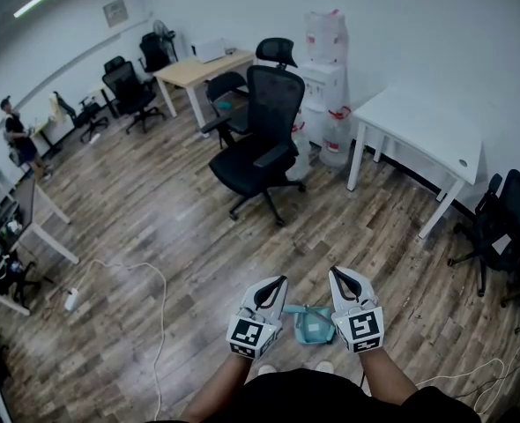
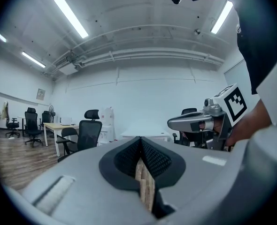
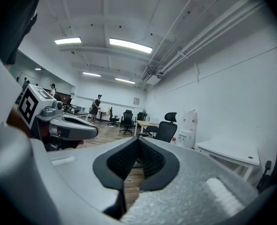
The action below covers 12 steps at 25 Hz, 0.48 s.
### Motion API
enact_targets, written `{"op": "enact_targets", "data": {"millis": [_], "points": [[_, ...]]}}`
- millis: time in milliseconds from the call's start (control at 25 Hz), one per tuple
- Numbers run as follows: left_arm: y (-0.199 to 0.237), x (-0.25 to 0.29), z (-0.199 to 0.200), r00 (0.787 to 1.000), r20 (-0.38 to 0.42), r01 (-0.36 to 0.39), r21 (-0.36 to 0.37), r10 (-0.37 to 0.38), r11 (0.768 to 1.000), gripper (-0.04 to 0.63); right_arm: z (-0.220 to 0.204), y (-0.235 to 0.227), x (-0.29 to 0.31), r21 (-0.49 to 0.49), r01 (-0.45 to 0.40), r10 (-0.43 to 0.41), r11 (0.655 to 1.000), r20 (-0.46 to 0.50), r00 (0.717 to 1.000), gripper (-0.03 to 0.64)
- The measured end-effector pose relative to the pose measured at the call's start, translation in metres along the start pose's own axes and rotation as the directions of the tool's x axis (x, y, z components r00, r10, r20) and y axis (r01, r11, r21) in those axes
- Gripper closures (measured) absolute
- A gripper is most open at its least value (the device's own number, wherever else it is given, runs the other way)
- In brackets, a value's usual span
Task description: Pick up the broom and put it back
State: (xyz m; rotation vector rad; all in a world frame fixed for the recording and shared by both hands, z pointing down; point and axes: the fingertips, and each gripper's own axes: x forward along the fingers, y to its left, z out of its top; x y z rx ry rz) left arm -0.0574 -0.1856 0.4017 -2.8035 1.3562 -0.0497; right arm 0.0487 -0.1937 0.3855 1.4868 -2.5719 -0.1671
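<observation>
The left gripper [image 1: 278, 282] and right gripper [image 1: 339, 274] were both shut and empty. A teal thing [image 1: 314, 325] (probably the broom) lay on the floor [image 1: 154, 201] between them, at six o'clock.

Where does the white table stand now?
In the head view the white table stands at upper right by the wall, right of the stacked white containers.

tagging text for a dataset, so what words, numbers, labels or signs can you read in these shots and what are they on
No text can be read in any view.
On the framed notice: too small to read.
On the stacked water jugs: any print is too small to read.
On the cubes of the left gripper and right gripper: square black-and-white markers only, no letters or digits.
</observation>
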Motion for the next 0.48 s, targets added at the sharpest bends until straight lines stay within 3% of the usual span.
{"op": "enact_targets", "data": {"millis": [480], "points": [[-0.0077,-0.0082,-0.0053,1.000,-0.027,0.000,-0.013,-0.001,1.000,0.580,-0.0049,0.0060,-0.0055,-0.023,-0.010,0.010,1.000,-0.014,1.000,0.615]]}}
